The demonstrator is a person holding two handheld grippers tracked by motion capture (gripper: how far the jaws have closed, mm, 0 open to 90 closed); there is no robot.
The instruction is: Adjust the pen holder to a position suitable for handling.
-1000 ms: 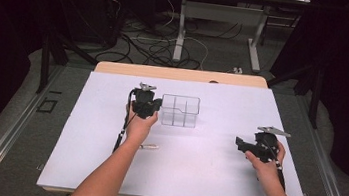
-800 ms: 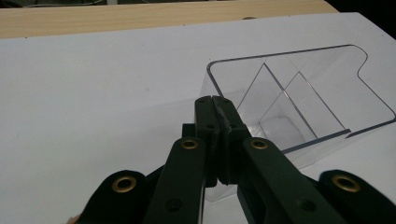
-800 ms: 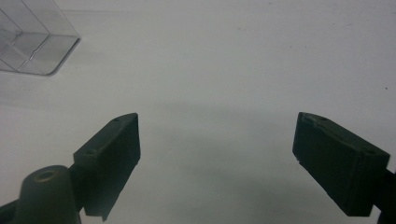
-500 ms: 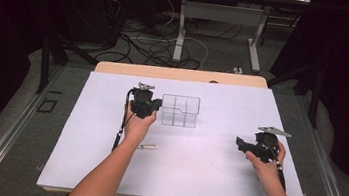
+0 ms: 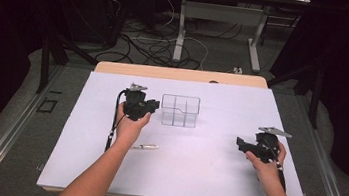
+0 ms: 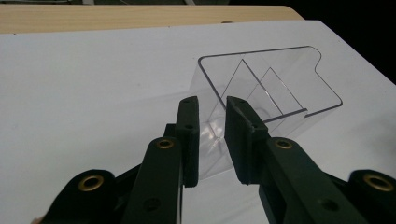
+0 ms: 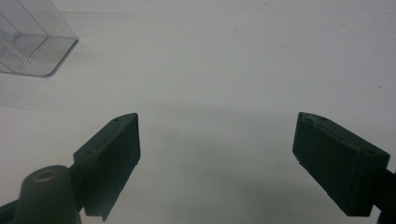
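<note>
My left gripper (image 6: pixel 212 135) has its jaws astride the near wall of the clear divided organizer (image 5: pixel 179 110) at table centre; they have just been easing open, so the wall stands loose between them. My right gripper (image 7: pixel 217 158) gapes, empty, parked clear. A pen (image 5: pixel 145 147) lies nearby.

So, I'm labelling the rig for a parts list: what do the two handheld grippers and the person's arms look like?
Both are black. The left gripper has two flat, slab-like black jaws on arms fastened with brass-coloured rivets; a grey three-cornered plate sits on top and a black cable trails back along the forearm. The right gripper has the same wedge-ended black jaws and grey plate. Both forearms are bare, with no sleeves in view.
</note>
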